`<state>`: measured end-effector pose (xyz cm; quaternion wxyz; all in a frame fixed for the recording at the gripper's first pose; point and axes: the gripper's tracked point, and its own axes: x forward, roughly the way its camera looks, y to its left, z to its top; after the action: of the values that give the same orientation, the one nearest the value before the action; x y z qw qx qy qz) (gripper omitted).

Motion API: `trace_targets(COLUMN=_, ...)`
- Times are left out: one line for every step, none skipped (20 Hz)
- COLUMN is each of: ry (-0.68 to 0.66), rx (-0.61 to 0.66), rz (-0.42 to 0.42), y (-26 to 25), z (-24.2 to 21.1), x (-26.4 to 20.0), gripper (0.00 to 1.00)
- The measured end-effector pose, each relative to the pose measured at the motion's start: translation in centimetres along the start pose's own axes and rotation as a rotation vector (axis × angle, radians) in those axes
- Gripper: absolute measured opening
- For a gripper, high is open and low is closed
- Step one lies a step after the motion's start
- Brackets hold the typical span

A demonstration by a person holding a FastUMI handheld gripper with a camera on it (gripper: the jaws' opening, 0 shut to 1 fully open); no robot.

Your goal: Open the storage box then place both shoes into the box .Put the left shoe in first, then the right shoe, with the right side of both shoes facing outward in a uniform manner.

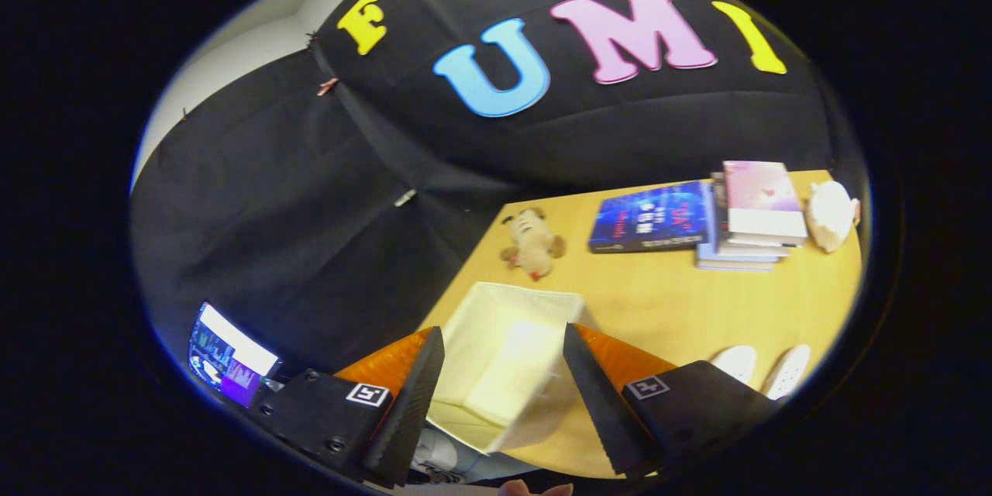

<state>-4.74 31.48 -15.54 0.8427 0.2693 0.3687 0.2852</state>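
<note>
Wooden table (682, 302) is seen spread under the view, and nearest of all the gripper (504, 372) is held wide apart with nothing pressed between its fingers, the open storage box (508, 349) framed in the gap just ahead, its near rim partly hidden behind them. Off beyond the right finger the two shoes (763, 368) are glimpsed, only their toes showing. Farther back a plush dog (533, 244), stacked books (697, 217) and a pale toy (831, 215), hard to identify, are made out.
</note>
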Motion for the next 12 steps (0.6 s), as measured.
trace_targets(ry=0.002, rx=0.010, rz=-0.054, y=-2.5, z=-0.2, x=-1.1, gripper=0.95)
trace_targets(ry=0.008, rx=0.017, rz=-0.113, y=-5.2, z=-0.8, x=-2.2, gripper=0.95)
trace_targets(ry=0.026, rx=0.021, rz=-0.172, y=-7.8, z=-1.8, x=-3.0, gripper=0.95)
trace_targets(ry=0.045, rx=0.019, rz=-0.232, y=-10.4, z=-2.9, x=-3.7, gripper=0.96)
trace_targets(ry=0.068, rx=0.019, rz=-0.286, y=-12.8, z=-4.1, x=-4.3, gripper=0.96)
trace_targets(ry=0.108, rx=0.027, rz=-0.324, y=-14.8, z=-5.5, x=-4.7, gripper=0.96)
trace_targets(ry=0.142, rx=0.047, rz=-0.350, y=-16.5, z=-7.0, x=-5.0, gripper=0.96)
trace_targets(ry=0.174, rx=0.074, rz=-0.368, y=-17.8, z=-8.4, x=-5.1, gripper=0.96)
trace_targets(ry=0.206, rx=0.104, rz=-0.376, y=-19.0, z=-10.0, x=-4.9, gripper=0.96)
trace_targets(ry=0.237, rx=0.134, rz=-0.379, y=-19.9, z=-11.5, x=-4.6, gripper=0.96)
trace_targets(ry=0.276, rx=0.164, rz=-0.382, y=-20.9, z=-13.0, x=-4.2, gripper=0.96)
trace_targets(ry=0.304, rx=0.192, rz=-0.390, y=-21.9, z=-14.4, x=-3.7, gripper=0.92)
